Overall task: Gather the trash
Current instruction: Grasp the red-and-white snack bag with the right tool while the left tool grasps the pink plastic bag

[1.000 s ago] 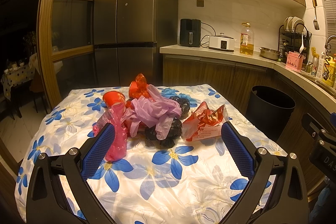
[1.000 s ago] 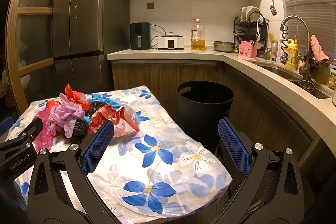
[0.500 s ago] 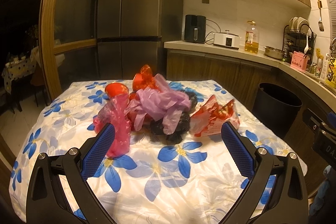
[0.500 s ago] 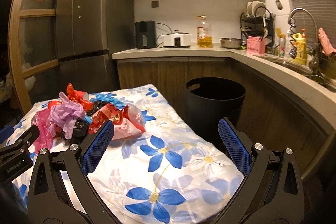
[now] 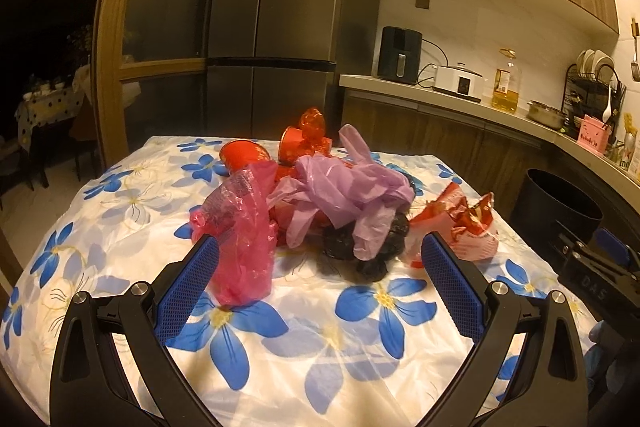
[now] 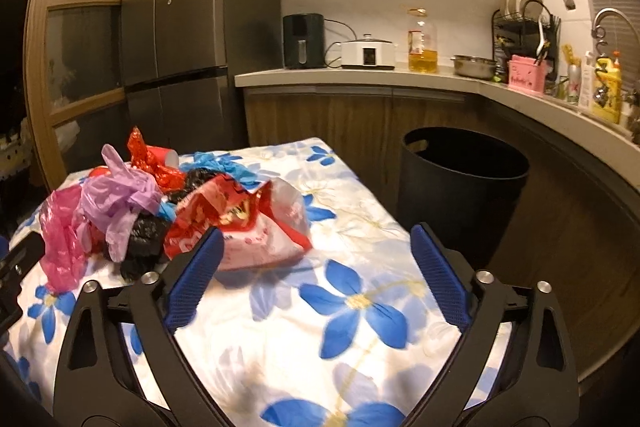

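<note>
Crumpled plastic fills the middle of the table point(image 5: 120, 195): a pink bag point(image 5: 240, 239), a purple bag point(image 5: 344, 191), a black bag point(image 5: 360, 247), red cups point(image 5: 244, 155) toward the far edge and a red wrapper point(image 6: 240, 223) nearest the right edge. Over the last second both tongs have come closer to the heap, which now looms larger; the pickup looks about to begin, nothing collected yet. Left gripper point(image 5: 320, 283) and right gripper point(image 6: 316, 275) hang spread wide, holding nothing. The bin point(image 6: 464, 187) stands off the table's right edge. Print on the wrapper is unreadable; "DAS" shows on the other tool's body.
</note>
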Demonstrator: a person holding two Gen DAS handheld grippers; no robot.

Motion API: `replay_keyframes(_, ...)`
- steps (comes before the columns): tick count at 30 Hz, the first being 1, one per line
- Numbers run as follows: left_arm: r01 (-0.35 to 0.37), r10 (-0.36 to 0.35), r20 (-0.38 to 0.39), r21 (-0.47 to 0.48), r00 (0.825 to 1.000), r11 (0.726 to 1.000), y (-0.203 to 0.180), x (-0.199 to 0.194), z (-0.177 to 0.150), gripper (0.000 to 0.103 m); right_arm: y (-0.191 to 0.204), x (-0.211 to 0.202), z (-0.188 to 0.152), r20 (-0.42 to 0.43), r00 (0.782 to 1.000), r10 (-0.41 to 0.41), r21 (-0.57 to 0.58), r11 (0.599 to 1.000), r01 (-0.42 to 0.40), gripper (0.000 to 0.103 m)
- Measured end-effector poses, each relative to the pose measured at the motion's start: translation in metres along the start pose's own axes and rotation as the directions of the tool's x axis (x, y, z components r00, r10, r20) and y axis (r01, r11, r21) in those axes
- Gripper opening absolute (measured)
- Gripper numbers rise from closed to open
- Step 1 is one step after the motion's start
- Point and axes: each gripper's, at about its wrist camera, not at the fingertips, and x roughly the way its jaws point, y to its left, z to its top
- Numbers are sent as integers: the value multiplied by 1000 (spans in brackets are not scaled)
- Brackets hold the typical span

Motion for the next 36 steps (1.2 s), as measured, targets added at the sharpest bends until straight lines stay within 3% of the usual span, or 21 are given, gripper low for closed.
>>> replay_keyframes(4,-12,12,2,-14,1000,1000,4,8,0,98,10,14,1,-3,998,68,10,998,-68,76)
replay_keyframes(10,-42,42,9,-29,999,999,14,14,0,98,37,28,3,12,986,166,-15,986,-166,65)
replay_keyframes(21,-92,92,-7,-61,996,994,41,27,-1,98,72,61,-6,-63,972,225,-28,973,-227,35)
replay_keyframes(23,-99,98,-12,-66,995,993,47,31,0,98,76,64,-8,-72,972,225,-37,973,-228,24)
replay_keyframes(28,-112,110,-36,-68,993,991,56,41,0,97,75,68,-12,-84,968,238,-25,970,-240,16)
replay_keyframes(32,-112,103,-99,-86,990,990,62,60,0,91,71,64,-11,-80,968,239,-10,971,-241,12)
replay_keyframes(34,-112,99,-132,-92,986,989,64,66,-2,76,69,60,-10,-69,968,239,-11,971,-241,11)
replay_keyframes(36,-107,91,-162,-91,983,990,63,70,-5,67,67,56,-9,-57,970,238,-18,971,-239,11)
